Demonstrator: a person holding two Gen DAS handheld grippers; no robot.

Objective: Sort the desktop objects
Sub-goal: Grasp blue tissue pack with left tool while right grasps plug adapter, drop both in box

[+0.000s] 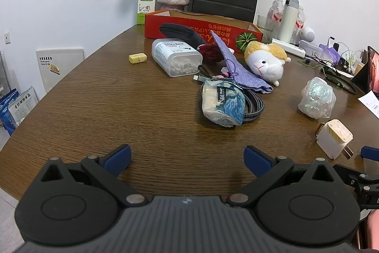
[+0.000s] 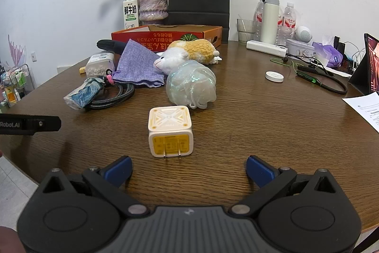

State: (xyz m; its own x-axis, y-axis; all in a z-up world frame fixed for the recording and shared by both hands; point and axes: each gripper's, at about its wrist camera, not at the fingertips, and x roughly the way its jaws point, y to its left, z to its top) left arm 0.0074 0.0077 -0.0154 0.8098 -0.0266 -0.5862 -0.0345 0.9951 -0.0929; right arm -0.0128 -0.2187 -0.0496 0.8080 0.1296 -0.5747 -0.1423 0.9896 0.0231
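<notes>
Both grippers spread wide, holding nothing: left gripper (image 1: 187,159), right gripper (image 2: 188,168). Charger cube (image 2: 170,131) upright on surface (image 2: 236,115), just ahead of right fingers (image 2: 118,170). Advance straight, clamp side faces, avoid prongs.

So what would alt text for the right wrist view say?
Open blue-tipped tongs hover just short of a cream and yellow plug adapter on a wooden table; behind it lie a filmy bag, plush toy and purple pouch.

Left claw (image 1: 187,159) spread wide, empty, right claw (image 2: 188,170) likewise spread, empty, both held low
</notes>
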